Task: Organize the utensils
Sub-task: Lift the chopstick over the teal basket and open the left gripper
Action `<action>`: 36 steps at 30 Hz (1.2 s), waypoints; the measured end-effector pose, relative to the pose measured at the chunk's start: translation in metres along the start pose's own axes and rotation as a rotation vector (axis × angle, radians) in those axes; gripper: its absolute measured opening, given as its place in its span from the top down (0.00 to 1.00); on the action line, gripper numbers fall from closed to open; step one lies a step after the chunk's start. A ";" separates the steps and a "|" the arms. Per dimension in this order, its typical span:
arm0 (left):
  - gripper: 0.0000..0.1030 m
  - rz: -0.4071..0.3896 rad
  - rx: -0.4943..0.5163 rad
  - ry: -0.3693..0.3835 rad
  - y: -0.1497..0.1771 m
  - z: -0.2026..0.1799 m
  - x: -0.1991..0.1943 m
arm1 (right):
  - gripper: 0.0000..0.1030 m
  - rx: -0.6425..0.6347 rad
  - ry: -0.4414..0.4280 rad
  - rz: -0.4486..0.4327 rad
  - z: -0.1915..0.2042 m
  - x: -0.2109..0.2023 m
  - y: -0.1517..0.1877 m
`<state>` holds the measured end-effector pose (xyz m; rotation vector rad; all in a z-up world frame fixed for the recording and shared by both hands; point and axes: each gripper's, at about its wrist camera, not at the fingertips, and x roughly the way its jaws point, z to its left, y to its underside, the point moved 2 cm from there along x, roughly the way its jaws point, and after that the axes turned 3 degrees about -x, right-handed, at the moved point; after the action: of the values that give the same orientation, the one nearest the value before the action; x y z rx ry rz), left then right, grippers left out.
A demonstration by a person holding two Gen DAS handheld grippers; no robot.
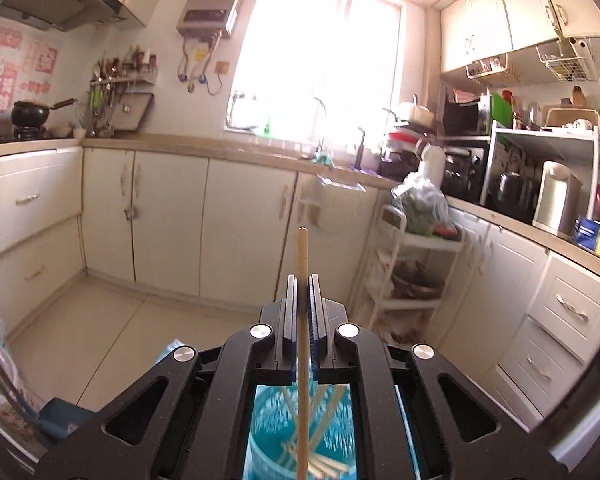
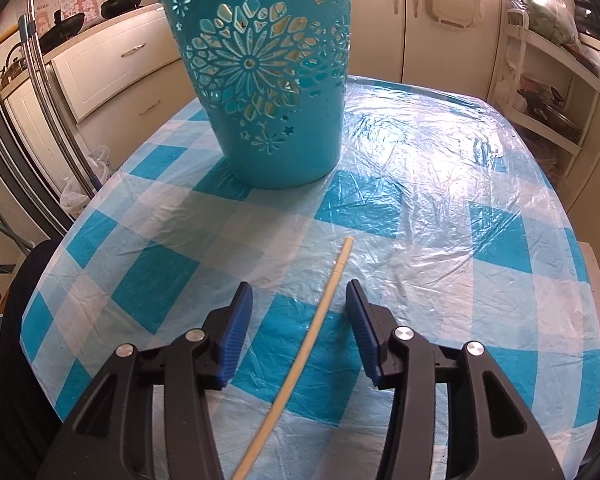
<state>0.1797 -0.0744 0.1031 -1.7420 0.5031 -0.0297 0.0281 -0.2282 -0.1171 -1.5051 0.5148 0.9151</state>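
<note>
Lying between right gripper point(image 2: 300, 300): chopstick point(image 2: 300, 356)

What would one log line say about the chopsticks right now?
left hand-held gripper: shut on wooden chopstick | right hand-held gripper: open around pale chopstick on table | turquoise cut-out plastic bucket: upright

- The perforated basket point(image 2: 268, 80) stands upright on the worktop point(image 2: 440, 200), toward its far left part.
- One chopstick point(image 2: 312, 332) lies on the worktop nearer than the basket, well apart from it, between the spread jaws of the right gripper point(image 2: 300, 308), touching neither.
- The left gripper point(image 1: 303, 292) pinches another chopstick point(image 1: 302, 264) above the basket point(image 1: 300, 432), where more chopsticks point(image 1: 324, 460) lie inside.
- A tiered trolley point(image 2: 540, 80) stands beyond the worktop's far right edge.
</note>
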 end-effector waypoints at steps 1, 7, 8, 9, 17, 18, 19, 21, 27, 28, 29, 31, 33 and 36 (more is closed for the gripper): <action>0.95 -0.010 -0.006 -0.006 -0.002 -0.001 0.005 | 0.53 0.002 -0.002 0.000 0.000 0.000 0.000; 0.95 -0.042 -0.076 -0.065 0.001 0.002 0.045 | 0.51 0.006 -0.014 0.000 0.000 0.000 -0.001; 0.95 -0.041 -0.085 -0.074 0.003 0.003 0.053 | 0.51 0.008 -0.016 -0.001 0.000 0.000 0.000; 0.95 -0.038 -0.088 -0.082 0.005 0.004 0.058 | 0.51 0.010 -0.019 -0.001 -0.001 0.000 -0.001; 0.95 -0.015 -0.067 -0.119 0.031 0.010 0.070 | 0.50 0.013 -0.022 -0.001 -0.001 0.000 -0.001; 0.95 -0.009 -0.061 -0.120 0.034 0.010 0.070 | 0.50 0.013 -0.022 -0.001 -0.001 0.000 -0.001; 0.95 -0.002 -0.054 -0.122 0.038 0.010 0.070 | 0.50 0.013 -0.022 -0.001 -0.001 0.000 -0.001; 0.95 0.005 -0.040 -0.126 0.044 0.010 0.069 | 0.50 0.012 -0.022 -0.001 -0.001 0.000 -0.001; 0.95 0.044 -0.027 -0.129 0.062 0.015 0.063 | 0.50 0.011 -0.020 -0.001 -0.001 0.000 -0.001; 0.95 0.059 -0.015 -0.126 0.065 0.014 0.063 | 0.50 0.011 -0.020 -0.001 0.000 0.000 -0.001; 0.95 0.070 -0.001 -0.124 0.067 0.013 0.062 | 0.50 0.011 -0.020 -0.001 0.000 0.000 -0.001; 0.94 0.089 0.033 -0.123 0.073 0.011 0.059 | 0.50 0.011 -0.020 -0.001 -0.001 0.000 -0.001; 0.90 0.115 0.052 -0.125 0.078 0.012 0.053 | 0.50 0.014 -0.023 -0.001 -0.001 0.000 -0.001; 0.57 0.118 0.036 -0.161 0.082 0.022 0.035 | 0.50 0.029 -0.034 -0.005 -0.003 -0.001 0.000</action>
<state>0.1917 -0.0782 0.0125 -1.6608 0.4834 0.1825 0.0282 -0.2311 -0.1167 -1.4614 0.4975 0.9245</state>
